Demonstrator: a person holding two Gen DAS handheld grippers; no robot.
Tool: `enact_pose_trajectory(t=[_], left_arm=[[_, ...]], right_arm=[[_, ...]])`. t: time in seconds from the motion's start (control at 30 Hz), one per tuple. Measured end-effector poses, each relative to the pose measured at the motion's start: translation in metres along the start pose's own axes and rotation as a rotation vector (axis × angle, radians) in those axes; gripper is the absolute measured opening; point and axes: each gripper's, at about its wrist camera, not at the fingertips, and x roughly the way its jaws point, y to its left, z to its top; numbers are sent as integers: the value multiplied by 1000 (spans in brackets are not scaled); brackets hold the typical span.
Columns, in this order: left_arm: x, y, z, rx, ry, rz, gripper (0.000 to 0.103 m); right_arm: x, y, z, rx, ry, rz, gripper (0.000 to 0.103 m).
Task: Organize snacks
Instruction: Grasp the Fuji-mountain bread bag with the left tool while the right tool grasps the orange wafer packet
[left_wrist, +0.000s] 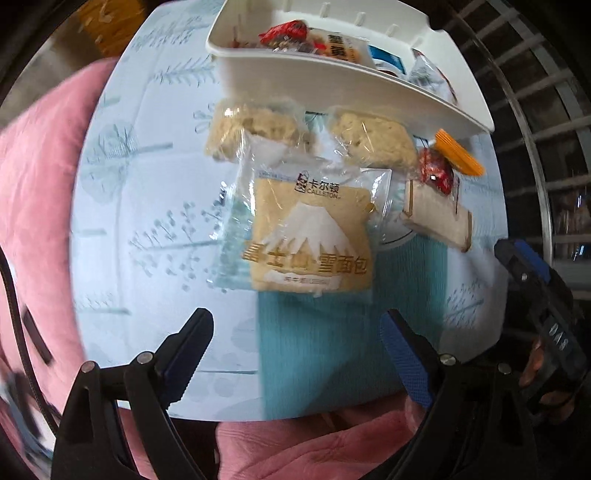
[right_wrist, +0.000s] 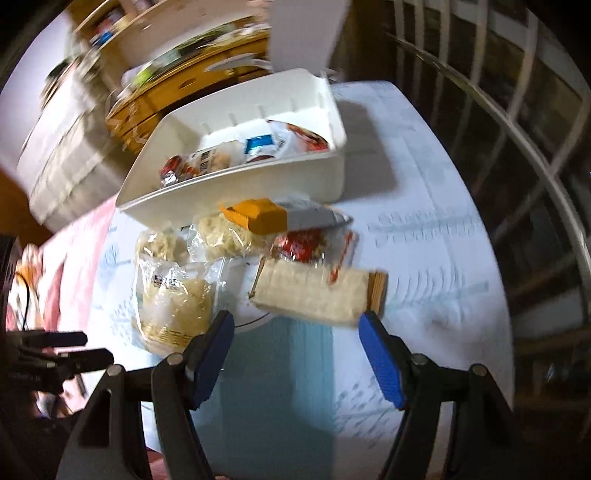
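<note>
Blue-padded left gripper (left_wrist: 295, 354) is wide open and empty, with the snow bread pack (left_wrist: 308, 236) on the desk (left_wrist: 147, 184) just ahead. Right gripper (right_wrist: 295, 347) is open and empty too, the sandwich pack (right_wrist: 314, 291) right ahead, the white bin (right_wrist: 236, 147) further beyond.

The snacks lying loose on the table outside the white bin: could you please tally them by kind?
Clear-wrapped crumbly beige cakes: 2
Clear-wrapped square bread with a snow-mountain print: 1
Clear-wrapped white sandwich slice: 1
Red-wrapped snack: 1
Orange-and-silver foil packet: 1
Total: 6
</note>
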Motion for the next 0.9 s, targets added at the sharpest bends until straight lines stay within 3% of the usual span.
enact_pose_trajectory(t=[0.2,0.5,0.77,0.9], left_arm=[[15,4,-7,-251,-50,-76,91],[38,12,-8,-588,-113,-133,91],[58,19,-2,-829,-157,-118,91],[72,22,4,-906,-127,-92,91]], right_arm=[[5,2,12,-215,-55,-6,70],[26,5,15,-426,-114,-4,70],[42,17,11,-607,-208,-28,70],[53,22,7,-681,-237,-33,70]])
